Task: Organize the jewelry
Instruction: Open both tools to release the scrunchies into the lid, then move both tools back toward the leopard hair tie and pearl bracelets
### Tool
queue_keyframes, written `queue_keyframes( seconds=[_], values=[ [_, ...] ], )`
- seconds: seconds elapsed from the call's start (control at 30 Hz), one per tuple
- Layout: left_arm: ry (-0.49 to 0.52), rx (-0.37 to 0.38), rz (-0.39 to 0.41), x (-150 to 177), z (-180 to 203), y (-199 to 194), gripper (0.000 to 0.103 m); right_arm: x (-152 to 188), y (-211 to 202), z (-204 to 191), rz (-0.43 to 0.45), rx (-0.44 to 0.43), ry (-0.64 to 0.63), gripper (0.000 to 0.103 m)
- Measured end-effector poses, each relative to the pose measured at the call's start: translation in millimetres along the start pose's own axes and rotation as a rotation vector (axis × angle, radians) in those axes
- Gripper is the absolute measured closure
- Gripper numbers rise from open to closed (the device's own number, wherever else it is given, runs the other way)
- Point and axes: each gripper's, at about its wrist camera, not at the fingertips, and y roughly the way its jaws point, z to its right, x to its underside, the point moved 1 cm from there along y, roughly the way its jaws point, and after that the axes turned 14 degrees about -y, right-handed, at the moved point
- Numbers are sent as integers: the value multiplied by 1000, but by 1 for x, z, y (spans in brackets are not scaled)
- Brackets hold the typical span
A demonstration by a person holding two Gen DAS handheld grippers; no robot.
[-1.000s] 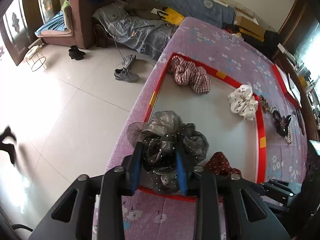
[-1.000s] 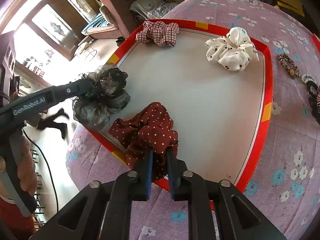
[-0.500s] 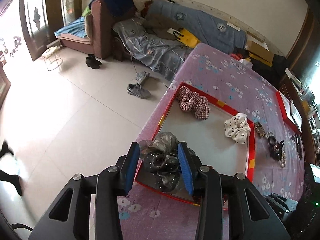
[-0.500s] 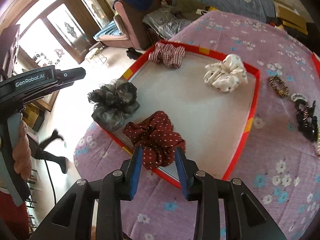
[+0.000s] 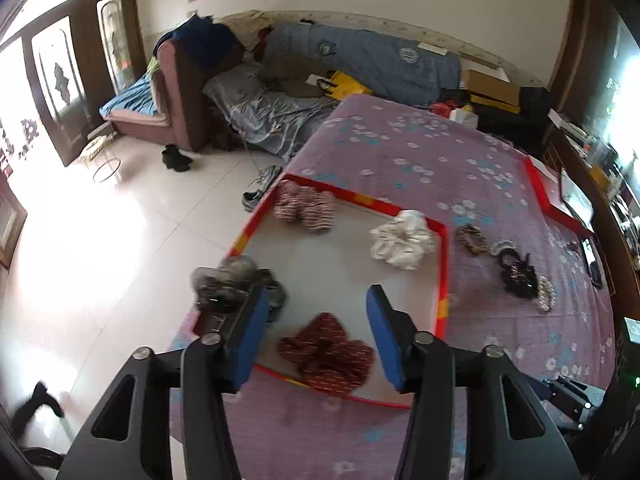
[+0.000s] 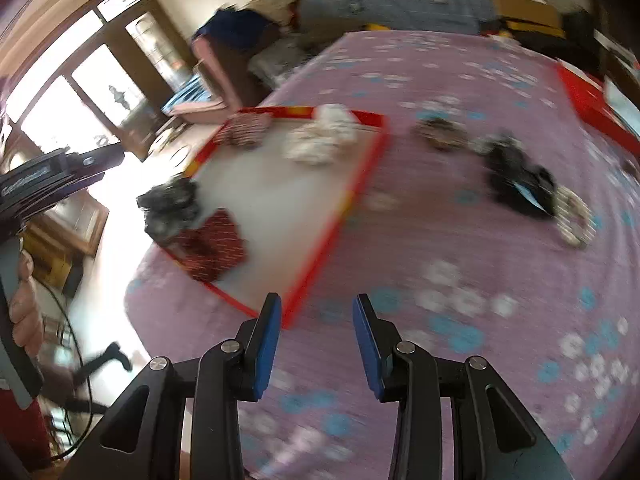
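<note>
A red-rimmed tray (image 5: 442,264) on the purple cloth holds a grey-black gauze scrunchie (image 5: 236,284), a dark red dotted one (image 5: 328,352), a plaid one (image 5: 306,206) and a white one (image 5: 402,240). Right of the tray lie a leopard scrunchie (image 5: 472,238), a black hair clip (image 5: 518,272) and a pearl bracelet (image 5: 546,294). My left gripper (image 5: 316,300) hangs above the tray's near edge, its jaws opening and holding nothing. My right gripper (image 6: 318,304) is open and empty over bare cloth by the tray's near corner (image 6: 288,316). The right wrist view is blurred.
A second red tray (image 5: 548,192) sits at the cloth's far right. The table's left edge drops to a tiled floor (image 5: 100,260) with shoes (image 5: 260,188); a sofa (image 5: 360,64) stands behind. A hand (image 6: 24,300) holds the left gripper's handle.
Both grippers let go of their scrunchies, opened, and drew back and up. The grey-black and dark red scrunchies now lie in the tray's near left corner. The right view has swung right.
</note>
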Motion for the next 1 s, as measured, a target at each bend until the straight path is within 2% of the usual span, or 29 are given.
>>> queue_keyframes(
  seconds=[0.2, 0.53, 0.77, 1.0],
  values=[
    [44, 22, -23, 26, 47, 2, 50, 47, -33, 76, 1, 75, 146, 63],
    [87, 96, -104, 59, 121, 18, 50, 97, -76, 164, 23, 179, 293, 61],
    [119, 121, -143, 70, 163, 32, 50, 113, -83, 203, 26, 182, 354, 60],
    [159, 109, -181, 73, 188, 59, 50, 96, -68, 223, 33, 160, 370, 61]
  ],
)
